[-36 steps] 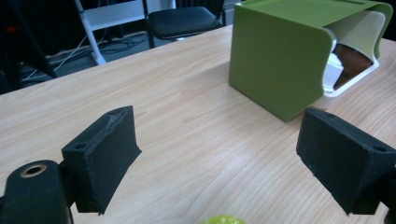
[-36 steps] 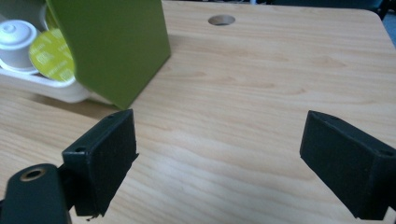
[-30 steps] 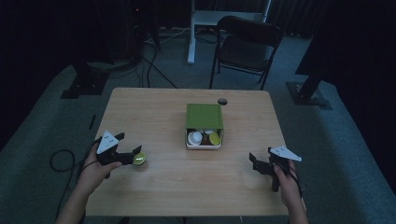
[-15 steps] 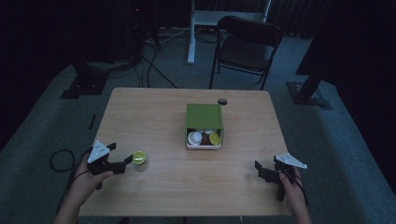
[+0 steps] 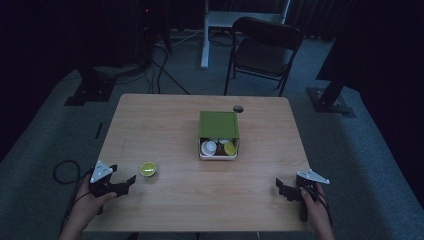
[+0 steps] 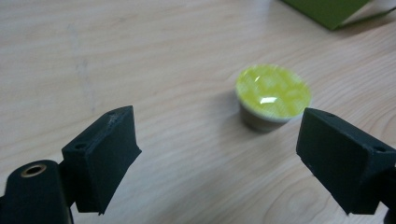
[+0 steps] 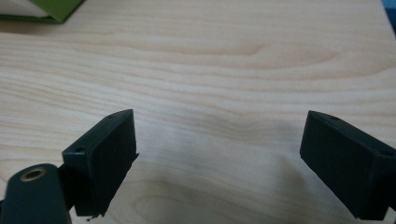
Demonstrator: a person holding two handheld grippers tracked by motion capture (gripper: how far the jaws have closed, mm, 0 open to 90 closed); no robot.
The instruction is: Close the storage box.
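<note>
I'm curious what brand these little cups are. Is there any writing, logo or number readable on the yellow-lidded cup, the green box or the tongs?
None can be read.
Yellow-lidded cup: foil lid shows only a faint pattern, no legible text.
Green box: plain lid, no print visible.
Left tongs and right tongs: plain black, no markings.

High view looks down over the whole table (image 5: 165, 120); both tong cameras skim its wood closely, sharing the green box (image 5: 218, 125)
</note>
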